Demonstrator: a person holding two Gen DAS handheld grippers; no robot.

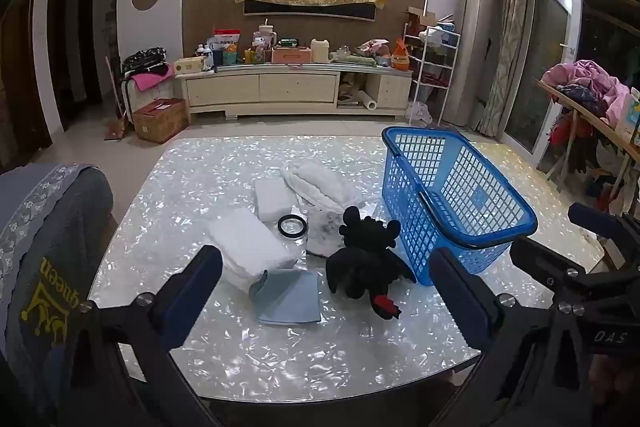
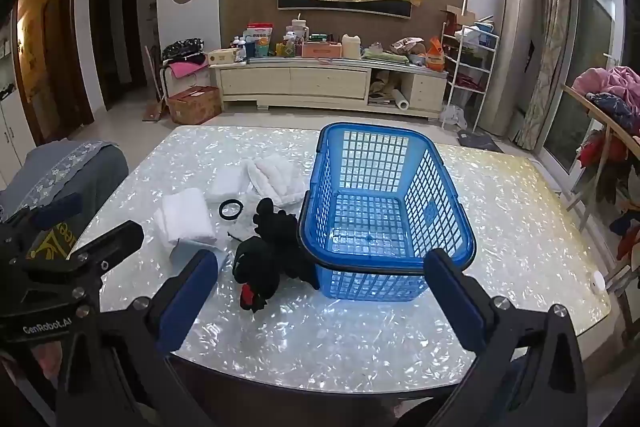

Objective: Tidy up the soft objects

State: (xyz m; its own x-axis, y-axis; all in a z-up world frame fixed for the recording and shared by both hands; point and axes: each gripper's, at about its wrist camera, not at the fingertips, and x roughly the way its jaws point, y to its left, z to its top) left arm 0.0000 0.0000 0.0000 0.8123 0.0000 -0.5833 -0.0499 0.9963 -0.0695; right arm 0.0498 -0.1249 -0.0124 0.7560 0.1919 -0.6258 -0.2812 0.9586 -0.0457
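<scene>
Black plush dragon toy (image 1: 366,261) with red tail tip, lying on shimmering pearl-patterned table (image 1: 280,347), touching empty blue plastic lattice basket (image 2: 384,211). Long axis roughly toward camera. Nearer left gripper (image 1: 328,299); right gripper (image 2: 324,303) alongside. Both jaws wide, empty.

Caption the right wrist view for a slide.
Open right tongs hover over a table before an empty blue basket, a black plush and white towels beside it.
</scene>
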